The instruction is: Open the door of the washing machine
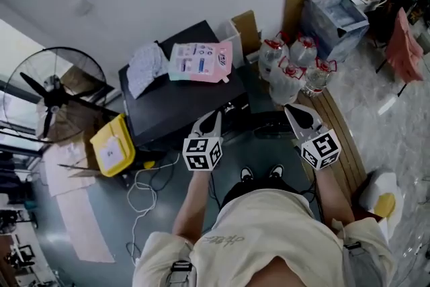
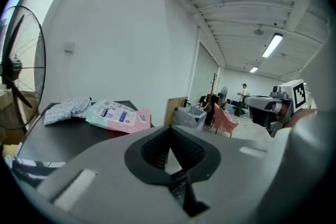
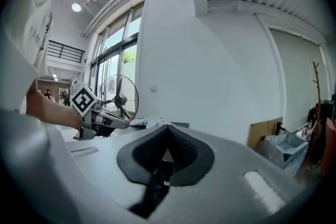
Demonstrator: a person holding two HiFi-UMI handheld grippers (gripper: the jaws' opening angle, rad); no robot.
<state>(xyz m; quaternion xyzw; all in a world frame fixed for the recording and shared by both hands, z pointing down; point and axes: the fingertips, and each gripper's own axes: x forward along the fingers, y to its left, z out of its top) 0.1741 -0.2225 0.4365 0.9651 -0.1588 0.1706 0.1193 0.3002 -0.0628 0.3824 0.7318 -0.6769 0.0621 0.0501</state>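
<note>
Presently, no part of the task is visibly done. The 2 tools are held up in front of the person, touching nothing: the left gripper (image 1: 209, 121) has its fingers pressed together on nothing, and the right gripper (image 1: 300, 116) likewise shows fingers closed and empty.

The black-topped unit (image 1: 176, 107) directly ahead appears to be the washing machine. Its door shows in no view, so reaching, gripping and swinging it open all remain.

A cloth (image 1: 146, 67) and a pink packet (image 1: 200, 62) lie on its top. A fan (image 1: 50, 94) and a yellow container (image 1: 113, 143) stand to its left and water jugs (image 1: 292, 67) to its right. Cables (image 1: 144, 185) trail on the floor just before it, a likely snag.
</note>
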